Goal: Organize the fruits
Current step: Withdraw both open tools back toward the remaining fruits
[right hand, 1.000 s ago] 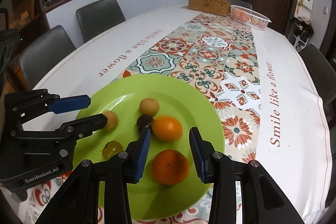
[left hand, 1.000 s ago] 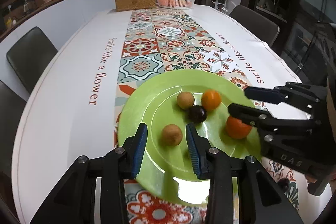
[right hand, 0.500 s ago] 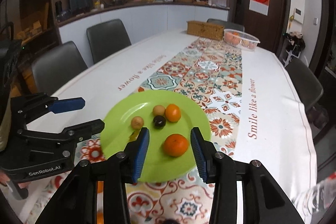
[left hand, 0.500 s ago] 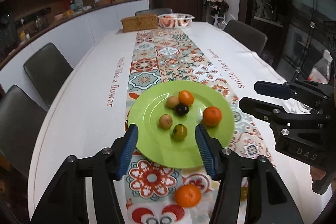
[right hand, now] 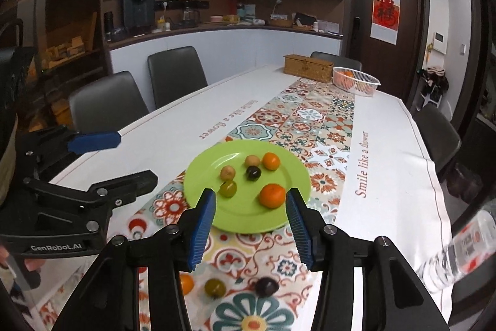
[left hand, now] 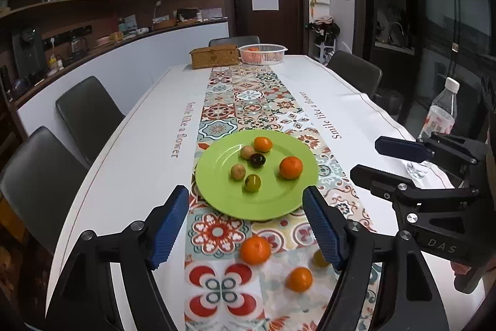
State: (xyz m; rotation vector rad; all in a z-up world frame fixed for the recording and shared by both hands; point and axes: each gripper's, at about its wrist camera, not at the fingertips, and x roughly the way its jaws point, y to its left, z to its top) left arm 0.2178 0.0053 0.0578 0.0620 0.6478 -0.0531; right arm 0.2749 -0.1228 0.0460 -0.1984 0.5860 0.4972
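Observation:
A green plate sits on the patterned runner and holds several fruits: a large orange, a small orange, a dark plum, two tan fruits and a green one. Nearer to me, loose on the cloth, lie two oranges, a green fruit and a dark plum. My left gripper hovers short of the plate, its jaws opening with nothing between them. My right gripper hangs beside it, jaws also opening and holding nothing.
A water bottle stands near the table's right edge. At the far end are a wicker box and a white basket with oranges in it. Dark chairs line both sides.
Both grippers have drawn back and risen away from the plate, and their jaws have widened. The loose fruits on the near cloth have come into view.

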